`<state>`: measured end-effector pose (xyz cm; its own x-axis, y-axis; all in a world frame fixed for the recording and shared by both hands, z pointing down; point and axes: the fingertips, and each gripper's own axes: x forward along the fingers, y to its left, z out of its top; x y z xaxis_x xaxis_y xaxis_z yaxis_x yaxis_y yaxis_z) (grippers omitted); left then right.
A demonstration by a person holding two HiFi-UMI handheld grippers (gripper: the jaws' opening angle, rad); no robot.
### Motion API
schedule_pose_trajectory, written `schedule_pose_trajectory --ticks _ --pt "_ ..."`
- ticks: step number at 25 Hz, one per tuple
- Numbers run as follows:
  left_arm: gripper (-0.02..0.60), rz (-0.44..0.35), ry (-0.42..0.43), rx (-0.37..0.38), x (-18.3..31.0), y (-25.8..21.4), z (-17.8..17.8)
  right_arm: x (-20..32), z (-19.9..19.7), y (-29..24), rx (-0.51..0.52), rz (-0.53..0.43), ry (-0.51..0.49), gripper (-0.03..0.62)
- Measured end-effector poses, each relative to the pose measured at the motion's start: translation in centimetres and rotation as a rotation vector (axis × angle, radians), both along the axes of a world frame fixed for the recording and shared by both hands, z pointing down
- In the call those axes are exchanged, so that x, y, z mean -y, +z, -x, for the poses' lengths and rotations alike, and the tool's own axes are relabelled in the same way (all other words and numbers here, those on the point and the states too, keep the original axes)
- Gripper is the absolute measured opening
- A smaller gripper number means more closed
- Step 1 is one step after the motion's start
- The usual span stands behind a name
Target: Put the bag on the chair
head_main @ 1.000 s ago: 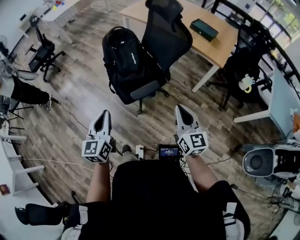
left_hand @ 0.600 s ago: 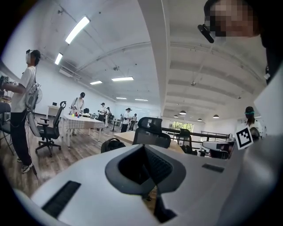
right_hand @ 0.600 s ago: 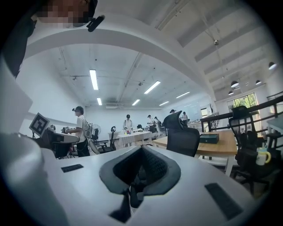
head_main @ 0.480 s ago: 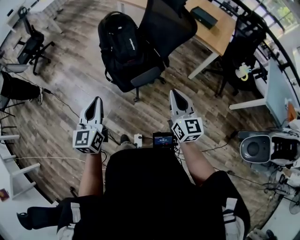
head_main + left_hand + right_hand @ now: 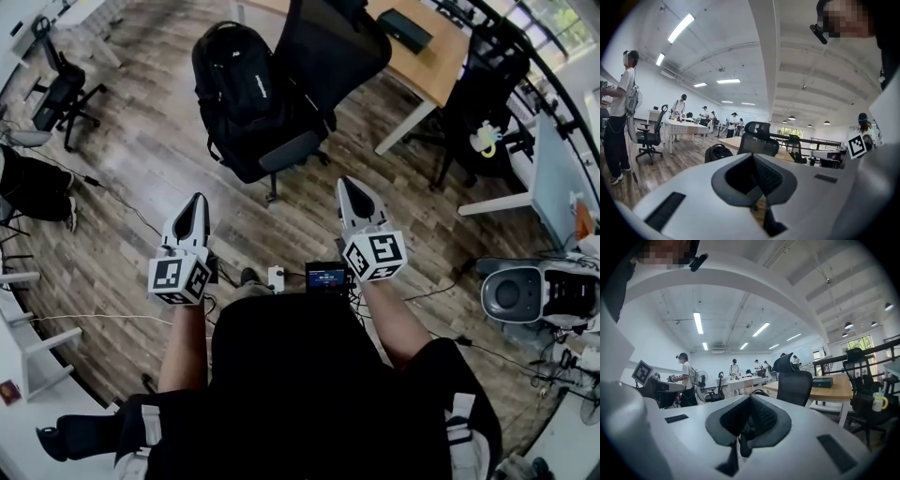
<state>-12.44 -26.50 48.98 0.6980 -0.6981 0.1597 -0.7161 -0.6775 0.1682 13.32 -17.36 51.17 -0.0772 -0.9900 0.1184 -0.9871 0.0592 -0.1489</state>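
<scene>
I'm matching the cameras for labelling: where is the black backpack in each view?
Head view: backpack upper left of centre, against the black office chair's left side.
Left gripper view: low, left of centre, just left of the chair.
Right gripper view: only a dark arch, probably its top, low centre, left of the chair.
Shared landmark: the chair.

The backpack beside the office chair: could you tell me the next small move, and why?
Probably step closer to the backpack: it seems to stand on the floor beside the chair, while the left gripper and right gripper are both shut, empty and well short of it.
</scene>
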Motion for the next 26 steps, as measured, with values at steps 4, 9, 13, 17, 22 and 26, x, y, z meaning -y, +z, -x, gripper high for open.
schedule_pose_trajectory --ticks 4,9,13,17,22,26 --pt "0.003 0.003 -0.002 0.007 -0.1 0.8 -0.8 -0.2 -0.6 0.4 -0.001 -0.001 -0.007 0.009" --pt "0.003 0.000 -0.049 0.015 -0.3 1.2 -1.1 -0.6 -1.7 0.4 -0.006 -0.006 0.006 0.009" --pt "0.003 -0.004 -0.060 0.016 -0.4 1.0 -1.5 -0.7 -2.5 0.2 0.003 -0.015 0.015 0.011" --pt "0.003 -0.004 -0.058 0.018 -0.7 0.8 -2.3 -1.0 -3.1 0.1 0.009 -0.023 0.009 0.011" --pt "0.003 0.003 -0.051 0.019 -1.4 0.8 -4.3 -1.8 -5.0 0.4 0.024 -0.024 0.005 0.011" --pt "0.003 0.011 -0.054 0.015 -2.2 1.0 -6.5 -2.6 -7.2 0.8 0.033 -0.020 0.001 0.011"
